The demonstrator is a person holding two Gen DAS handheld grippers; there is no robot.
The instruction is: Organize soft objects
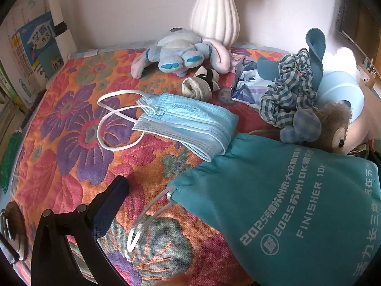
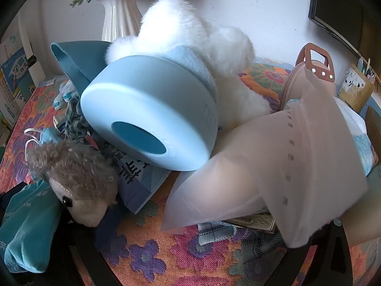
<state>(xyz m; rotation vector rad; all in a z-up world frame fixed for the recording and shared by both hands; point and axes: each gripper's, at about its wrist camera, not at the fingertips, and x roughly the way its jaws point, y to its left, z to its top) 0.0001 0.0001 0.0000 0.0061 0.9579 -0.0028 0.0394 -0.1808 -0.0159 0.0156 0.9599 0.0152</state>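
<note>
Floral cloth [image 1: 71, 124] lies bare left of mask [image 1: 188, 121].

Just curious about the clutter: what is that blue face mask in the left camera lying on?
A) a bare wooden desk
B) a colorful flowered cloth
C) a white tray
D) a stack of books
B: the blue face mask lies flat on the flowered cloth, its white ear loops spread over a purple flower.

Right finger of left gripper [image 1: 190, 226] hidden behind teal drawstring bag [image 1: 285, 202]. Brown plush toy [image 2: 78, 181] partly covered there. Right gripper [image 2: 190, 262] fingertips lost under toy and frosted pouch [image 2: 273, 166]. Vase [image 1: 214, 12] top cut off.
</note>
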